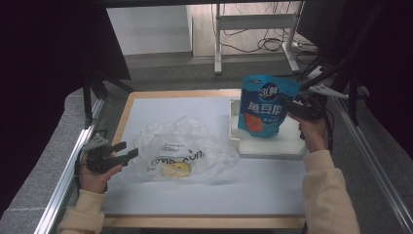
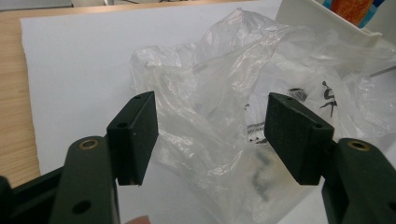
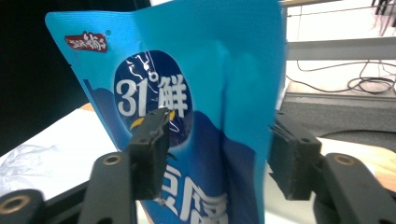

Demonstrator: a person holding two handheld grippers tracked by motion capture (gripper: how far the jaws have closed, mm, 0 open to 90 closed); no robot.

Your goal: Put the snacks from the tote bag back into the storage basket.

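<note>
Our right gripper [image 1: 292, 108] has its fingers spread wide around the blue pouch [image 1: 265, 105], which stands upright in the white tray [image 1: 272, 146], long axis vertical, print facing us. Not visibly gripped, it could tip over, being tall and light. Our left gripper [image 1: 124, 151] waits with fingers wide open and empty just beside the clear plastic bag [image 1: 182, 146] on the desk [image 1: 146, 109].

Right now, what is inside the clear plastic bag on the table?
Through the clear plastic bag a pale yellow item shows near its front edge, with black print above it. Crumpled folds blur its shape, so what it is cannot be told.
</note>
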